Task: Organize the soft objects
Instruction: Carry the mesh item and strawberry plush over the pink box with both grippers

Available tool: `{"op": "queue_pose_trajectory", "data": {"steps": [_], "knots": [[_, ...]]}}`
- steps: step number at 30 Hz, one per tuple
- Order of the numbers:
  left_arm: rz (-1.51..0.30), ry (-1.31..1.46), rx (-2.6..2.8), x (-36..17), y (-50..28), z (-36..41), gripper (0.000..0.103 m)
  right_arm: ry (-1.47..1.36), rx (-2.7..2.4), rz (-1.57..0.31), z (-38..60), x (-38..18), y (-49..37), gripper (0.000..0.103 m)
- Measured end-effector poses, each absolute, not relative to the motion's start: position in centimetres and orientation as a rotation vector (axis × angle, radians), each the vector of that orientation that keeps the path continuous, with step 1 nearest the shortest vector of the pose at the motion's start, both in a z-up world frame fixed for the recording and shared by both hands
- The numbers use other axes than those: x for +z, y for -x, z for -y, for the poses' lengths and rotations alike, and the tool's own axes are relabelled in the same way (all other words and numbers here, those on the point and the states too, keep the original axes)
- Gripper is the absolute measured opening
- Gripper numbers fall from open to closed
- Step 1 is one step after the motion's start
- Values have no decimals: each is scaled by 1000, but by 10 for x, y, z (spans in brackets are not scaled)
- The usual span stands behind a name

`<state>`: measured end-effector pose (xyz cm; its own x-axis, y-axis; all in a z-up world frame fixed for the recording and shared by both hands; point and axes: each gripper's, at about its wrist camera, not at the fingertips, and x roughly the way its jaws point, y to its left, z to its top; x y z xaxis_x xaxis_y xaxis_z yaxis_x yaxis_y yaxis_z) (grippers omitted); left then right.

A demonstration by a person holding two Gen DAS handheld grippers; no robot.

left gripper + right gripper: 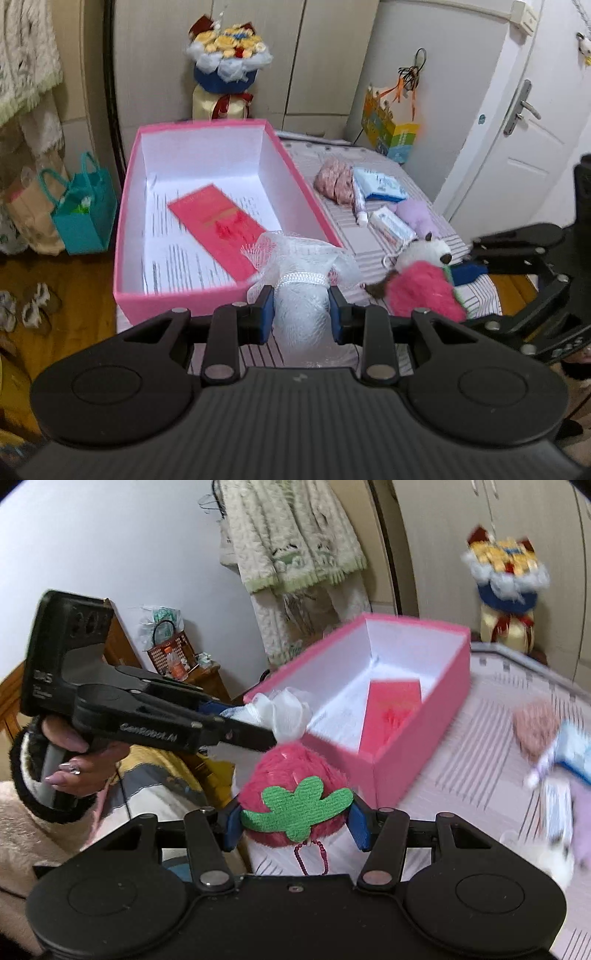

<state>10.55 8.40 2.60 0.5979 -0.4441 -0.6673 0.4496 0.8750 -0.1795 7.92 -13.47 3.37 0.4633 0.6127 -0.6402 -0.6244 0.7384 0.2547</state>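
While the box [129, 236] holds only papers, the left tool [301, 310] pinches a mesh pouf [303, 266] and the right tool [295, 823] a strawberry plush [295, 775]. More soft things lie on the bed [373, 254] at the box's 3 o'clock, so most is left.

Envelope [218, 230] in box [129, 206], toys right of it.

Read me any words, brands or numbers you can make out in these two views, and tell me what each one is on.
"GenRobot.AI": white lettering on the side of the left gripper, right wrist view.
Small white marking on that gripper's black body, upper left: too small to read.
Printed sheets in the pink box: blurred.
Red envelope, gold print: unreadable.
Blue and white packets on the bed: unreadable.
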Motion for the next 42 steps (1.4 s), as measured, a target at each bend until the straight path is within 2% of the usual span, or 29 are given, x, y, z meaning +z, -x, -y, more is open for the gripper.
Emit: {"op": "queue_pose_trajectory", "data": {"steps": [6, 11, 18, 26, 34, 42], "knots": [[-651, -83, -481, 57, -126, -88, 29, 37, 819, -730, 119, 50, -111, 61], [-649, -98, -473, 62, -163, -87, 29, 98, 797, -684, 108, 57, -144, 61], [-709, -84, -406, 26, -243, -86, 29, 287, 692, -626, 87, 46, -211, 61], [-854, -26, -226, -14, -326, -90, 29, 500, 668, -732, 55, -1, -272, 61], [-888, -11, -261, -33, -353, -84, 29, 679, 731, -774, 31, -25, -286, 60], [-951, -40, -264, -50, -364, -77, 32, 721, 734, -810, 26, -33, -301, 61]]}}
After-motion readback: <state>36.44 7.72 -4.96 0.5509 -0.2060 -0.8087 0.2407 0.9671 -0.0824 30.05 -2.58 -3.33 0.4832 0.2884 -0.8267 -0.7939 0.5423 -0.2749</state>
